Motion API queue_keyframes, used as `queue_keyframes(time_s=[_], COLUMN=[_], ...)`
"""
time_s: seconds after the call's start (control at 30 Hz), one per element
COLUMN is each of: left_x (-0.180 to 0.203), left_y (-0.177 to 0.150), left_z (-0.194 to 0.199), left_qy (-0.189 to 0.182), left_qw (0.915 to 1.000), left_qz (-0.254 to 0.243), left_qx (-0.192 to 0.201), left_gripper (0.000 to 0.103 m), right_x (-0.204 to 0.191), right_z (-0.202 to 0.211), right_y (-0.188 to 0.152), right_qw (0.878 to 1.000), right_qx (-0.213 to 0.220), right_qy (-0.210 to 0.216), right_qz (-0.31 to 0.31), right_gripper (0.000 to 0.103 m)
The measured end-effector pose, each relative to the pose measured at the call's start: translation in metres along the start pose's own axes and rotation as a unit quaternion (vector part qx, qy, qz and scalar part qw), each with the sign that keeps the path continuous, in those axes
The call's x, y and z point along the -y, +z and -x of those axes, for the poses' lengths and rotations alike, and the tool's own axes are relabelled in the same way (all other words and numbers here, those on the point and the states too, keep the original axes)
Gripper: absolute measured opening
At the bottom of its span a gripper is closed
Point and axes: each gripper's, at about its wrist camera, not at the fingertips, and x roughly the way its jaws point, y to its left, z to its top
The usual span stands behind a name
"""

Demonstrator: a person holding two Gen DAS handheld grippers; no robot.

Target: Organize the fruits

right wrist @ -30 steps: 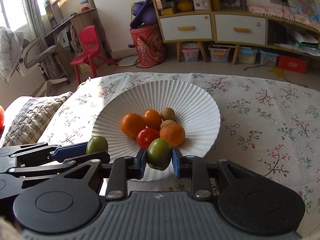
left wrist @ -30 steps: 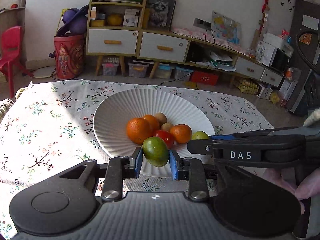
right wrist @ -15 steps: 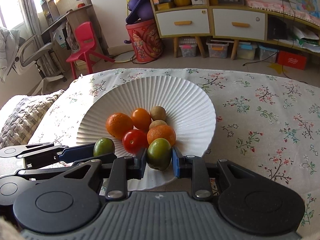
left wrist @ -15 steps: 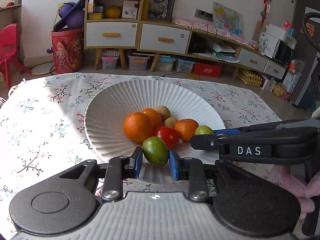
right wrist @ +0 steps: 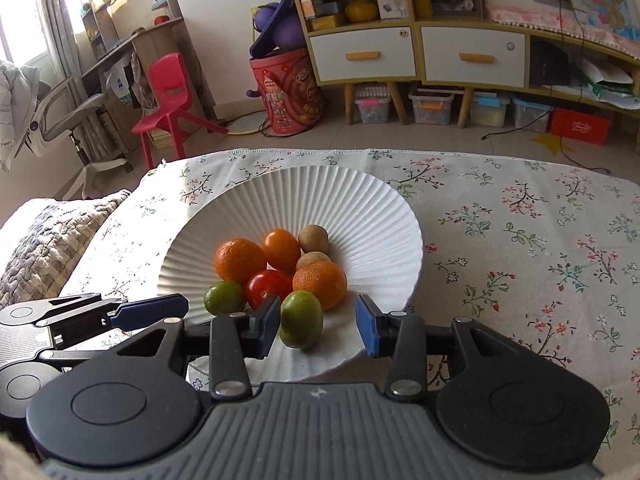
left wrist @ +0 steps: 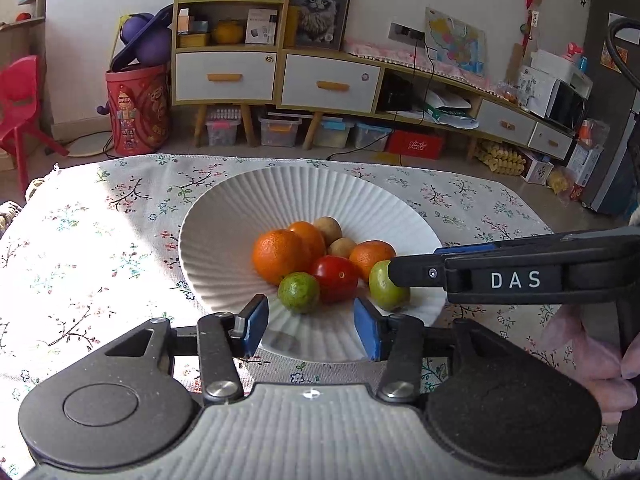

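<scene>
On the floral tablecloth (right wrist: 540, 248) sits the white fluted plate (right wrist: 360, 200), and I log 8 fruits in it. Left gripper (left wrist: 308, 324): I read its blue pads (left wrist: 256, 320) as spread wide, holding nothing. The left green lime (left wrist: 299, 293) lies on the plate just beyond the gap, at 12 o'clock from the pads, clear of both and touching the red tomato (left wrist: 335, 284) at its 3 o'clock. Right gripper (right wrist: 318, 326): its pads also stand wide apart. The right green lime (right wrist: 301, 319) rests on the plate's near slope between them; it sits close against the left pad (right wrist: 269, 320), and I cannot tell whether they touch; the other pad is clear of it. Behind it, at 12 o'clock, I note an orange (right wrist: 320, 284), a second orange (right wrist: 239, 260), a smaller orange fruit (right wrist: 281, 250) and 2 brown fruits (right wrist: 313, 239). From the left wrist view, the right gripper's arm crosses in from 3 o'clock.
</scene>
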Motion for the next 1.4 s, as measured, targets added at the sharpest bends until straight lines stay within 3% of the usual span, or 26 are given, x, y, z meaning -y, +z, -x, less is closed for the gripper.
queue_keyframes(time_s=[0.37, 0.73, 1.1, 1.4], left_x=[-0.002, -0.004, 0.007, 0.011], left_y=[-0.011, -0.026, -0.045, -0.052], left_z=[0.026, 0.045, 0.063, 0.070], left_qy=[0.025, 0.065, 0.115, 0.145], left_qw=[0.9996, 0.9976, 0.9923, 0.9880], left_qz=[0.015, 0.024, 0.038, 0.034], left_qx=[0.005, 0.002, -0.026, -0.041], left_gripper=[0.070, 0.090, 0.091, 0.091], right_x=[0.000, -0.009, -0.021, -0.031], right_z=[0.032, 0.049, 0.060, 0.061], right_y=[-0.009, -0.030, -0.054, -0.066], right_qw=[0.999, 0.998, 0.994, 0.991], right_qx=[0.032, 0.049, 0.031, 0.020], right_qy=[-0.022, -0.046, -0.099, -0.130], right_qz=[0.003, 0.016, 0.029, 0.039], right_gripper=[0.065, 0.081, 0.101, 0.102])
